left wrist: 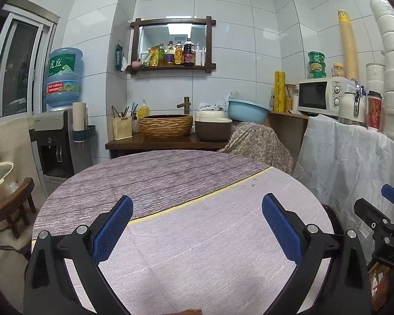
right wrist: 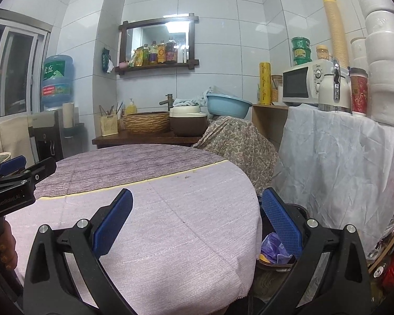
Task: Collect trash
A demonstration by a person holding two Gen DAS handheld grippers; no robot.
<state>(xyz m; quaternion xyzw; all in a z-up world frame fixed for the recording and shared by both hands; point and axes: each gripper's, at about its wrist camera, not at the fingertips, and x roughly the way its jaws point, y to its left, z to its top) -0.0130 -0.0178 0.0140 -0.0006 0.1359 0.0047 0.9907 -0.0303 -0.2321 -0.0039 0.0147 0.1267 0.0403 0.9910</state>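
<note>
A round table (left wrist: 197, 225) with a purple-grey cloth fills the foreground of both views (right wrist: 155, 210). My left gripper (left wrist: 197, 225) is open and empty above the cloth. My right gripper (right wrist: 197, 223) is open and empty over the table's right edge. Below that edge, a dark bin (right wrist: 299, 211) holds crumpled purple and yellow trash (right wrist: 271, 246), partly hidden by my right finger. My right gripper also shows at the right edge of the left wrist view (left wrist: 380, 218), and my left gripper shows at the left edge of the right wrist view (right wrist: 15, 176).
A counter behind the table carries a woven basin (left wrist: 166, 126), a rice cooker (left wrist: 212, 127) and a blue bowl (left wrist: 248, 111). A microwave (left wrist: 323, 94) and stacked cups stand at the right over a white sheet (left wrist: 349, 162). A water dispenser (left wrist: 57, 141) and stool (left wrist: 13, 207) stand left.
</note>
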